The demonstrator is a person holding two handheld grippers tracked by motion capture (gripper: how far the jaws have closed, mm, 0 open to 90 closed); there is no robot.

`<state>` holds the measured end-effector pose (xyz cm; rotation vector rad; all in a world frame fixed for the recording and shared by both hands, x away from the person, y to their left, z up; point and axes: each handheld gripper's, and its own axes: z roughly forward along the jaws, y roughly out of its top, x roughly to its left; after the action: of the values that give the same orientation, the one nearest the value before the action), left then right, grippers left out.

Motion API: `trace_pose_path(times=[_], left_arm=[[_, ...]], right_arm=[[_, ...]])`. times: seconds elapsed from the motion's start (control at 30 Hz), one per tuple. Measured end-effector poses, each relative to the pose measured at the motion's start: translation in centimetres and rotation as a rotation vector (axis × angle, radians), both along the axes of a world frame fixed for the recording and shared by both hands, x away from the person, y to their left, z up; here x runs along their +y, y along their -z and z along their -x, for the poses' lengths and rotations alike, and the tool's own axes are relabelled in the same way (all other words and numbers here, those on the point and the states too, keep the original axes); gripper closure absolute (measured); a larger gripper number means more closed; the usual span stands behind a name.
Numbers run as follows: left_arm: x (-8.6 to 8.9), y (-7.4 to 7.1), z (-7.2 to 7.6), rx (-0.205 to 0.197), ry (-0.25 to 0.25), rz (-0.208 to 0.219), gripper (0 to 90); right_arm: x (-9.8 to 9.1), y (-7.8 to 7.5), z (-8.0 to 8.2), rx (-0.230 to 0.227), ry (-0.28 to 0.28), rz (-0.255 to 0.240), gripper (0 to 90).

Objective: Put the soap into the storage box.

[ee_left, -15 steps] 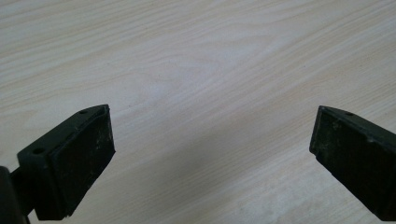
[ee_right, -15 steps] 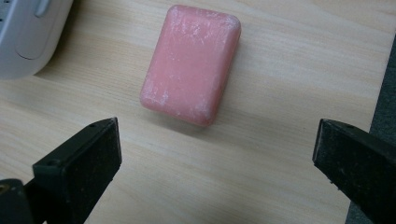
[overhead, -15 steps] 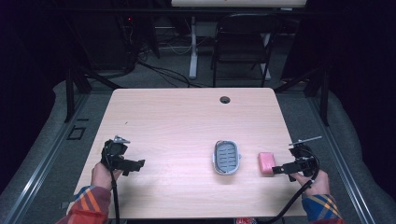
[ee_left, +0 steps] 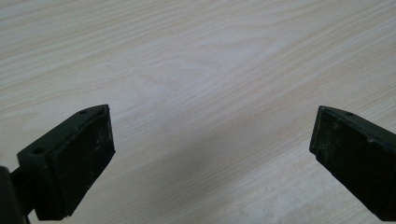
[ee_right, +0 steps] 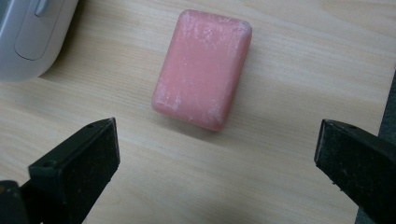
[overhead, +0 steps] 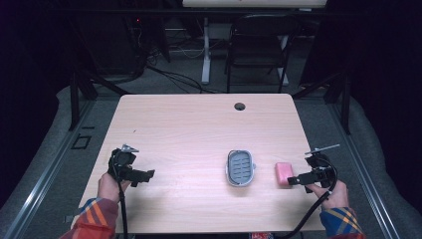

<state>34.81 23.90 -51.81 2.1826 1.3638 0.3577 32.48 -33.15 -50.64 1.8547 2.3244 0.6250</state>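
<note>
Since we have the right hand-held gripper (overhead: pixel 294 180) lined up just near of the pink soap (overhead: pixel 284 174), its jaws stand spread wide with nothing between them, so that they can pass down either side of the bar. From the right gripper view the soap (ee_right: pixel 201 69) lies flat on the worktop (ee_right: pixel 289 140), a little aslant, ahead of the two black pads (ee_right: pixel 88 158) and clear of both. We judge the gap roomy enough to take the bar across its short side, which is why we come at it end-on.

Just left of the soap sits the grey dish (overhead: pixel 241 168), open side up, its slotted floor bare. A corner of it shows at the top left of the right gripper view (ee_right: pixel 28 37), apart from the bar. We take the dish as the place the soap is meant for, and its nearness keeps the carry short.

Our left hand-held gripper (overhead: pixel 144 175) rests at the near left of the worktop (overhead: pixel 199 124), well apart from both things. Its jaws are released too, wide over bare wood (ee_left: pixel 201 93), holding nothing; we keep it out of the way because the job looks like work for one hand.
</note>
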Motion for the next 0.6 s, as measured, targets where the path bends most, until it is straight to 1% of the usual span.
trace_pose_path(times=[0.2,0.3,0.4,0.53,0.6], left_arm=[[0.0,0.0,-0.1,0.006,0.001,-0.001,0.0],[0.1,0.0,0.0,-0.002,0.0,-0.003,0.0],[0.1,0.0,-0.1,-0.001,0.003,-0.001,0.0],[0.1,0.0,-0.1,-0.003,0.004,-0.005,0.0],[0.1,0.0,-0.1,0.0,0.01,-0.005,0.0]], right_arm=[[0.4,-0.3,-0.1,-0.01,-0.008,-0.003,0.0],[0.8,-0.4,-0.2,-0.019,-0.004,0.0,0.0],[1.0,-0.5,-0.4,-0.013,-0.008,0.0,0.0],[1.7,-0.6,-0.7,-0.017,-0.008,0.004,0.0],[2.1,-0.6,-0.9,-0.01,-0.013,0.002,0.0]])
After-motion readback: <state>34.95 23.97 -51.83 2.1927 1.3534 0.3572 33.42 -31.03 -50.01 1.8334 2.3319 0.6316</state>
